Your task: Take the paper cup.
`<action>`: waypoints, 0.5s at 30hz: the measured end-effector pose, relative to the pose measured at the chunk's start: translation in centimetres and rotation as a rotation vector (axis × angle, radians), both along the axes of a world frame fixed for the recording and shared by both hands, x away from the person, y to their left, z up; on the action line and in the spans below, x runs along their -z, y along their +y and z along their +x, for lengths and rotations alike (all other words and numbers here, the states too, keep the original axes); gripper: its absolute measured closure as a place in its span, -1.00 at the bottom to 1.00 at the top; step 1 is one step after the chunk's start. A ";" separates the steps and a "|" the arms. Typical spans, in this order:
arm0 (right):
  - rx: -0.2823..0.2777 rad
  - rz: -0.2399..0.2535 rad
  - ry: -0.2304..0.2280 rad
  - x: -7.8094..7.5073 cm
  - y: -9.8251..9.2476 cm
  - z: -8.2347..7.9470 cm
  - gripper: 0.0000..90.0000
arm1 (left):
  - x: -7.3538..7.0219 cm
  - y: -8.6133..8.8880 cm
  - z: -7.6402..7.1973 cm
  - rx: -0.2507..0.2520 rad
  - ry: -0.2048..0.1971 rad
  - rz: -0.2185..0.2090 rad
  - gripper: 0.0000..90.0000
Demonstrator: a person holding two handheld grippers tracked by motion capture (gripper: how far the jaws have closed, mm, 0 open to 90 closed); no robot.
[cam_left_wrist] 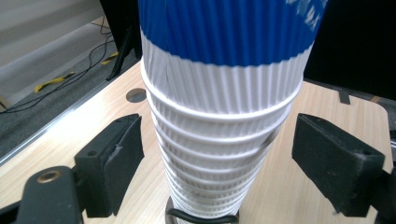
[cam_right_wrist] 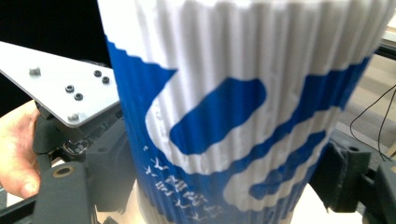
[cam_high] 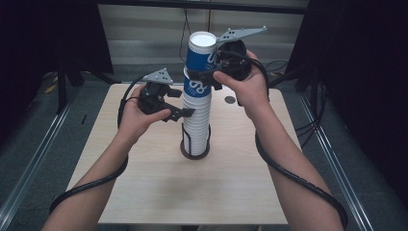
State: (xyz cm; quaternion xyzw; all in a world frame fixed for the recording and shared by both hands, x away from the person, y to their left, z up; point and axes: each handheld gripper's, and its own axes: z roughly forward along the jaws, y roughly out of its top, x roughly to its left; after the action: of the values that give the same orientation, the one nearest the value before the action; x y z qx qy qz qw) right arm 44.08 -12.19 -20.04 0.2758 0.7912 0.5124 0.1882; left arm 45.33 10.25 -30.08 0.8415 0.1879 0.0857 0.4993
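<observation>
While the tall stack of ribbed white paper cups stands in a black wire holder on the pale wooden table, the right gripper pinches the blue-and-white top cup in the high view. Seen from the left gripper view, the left gripper stands spread, pads clear of the corrugated stack. From the right gripper view, its jaws press the ridged cup, with the grey plate beside.

Upright blue-white ribbed cup stack, mid-table

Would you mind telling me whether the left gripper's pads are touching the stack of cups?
Apart. The left gripper view shows both pads standing clear of the stack of cups, table visible between.
</observation>
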 end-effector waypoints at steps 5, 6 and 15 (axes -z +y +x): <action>-0.005 0.001 -0.007 -0.3 -0.2 -0.1 -0.55 | 0.2 0.2 -0.1 -0.002 -0.001 0.006 -0.64; -0.007 -0.002 -0.010 -0.3 -0.2 -0.2 -0.55 | 0.2 0.2 -0.1 -0.001 -0.003 0.008 -0.64; -0.013 -0.003 -0.014 -0.8 -0.4 -0.4 -0.55 | 0.4 0.5 -0.1 -0.002 -0.001 0.011 -0.64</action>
State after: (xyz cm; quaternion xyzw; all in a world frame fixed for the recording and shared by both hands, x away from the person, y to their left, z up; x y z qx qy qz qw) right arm 43.68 -12.60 -19.28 0.2667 0.7924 0.5143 0.1911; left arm 45.20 10.74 -30.46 0.8441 0.1880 0.0878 0.4944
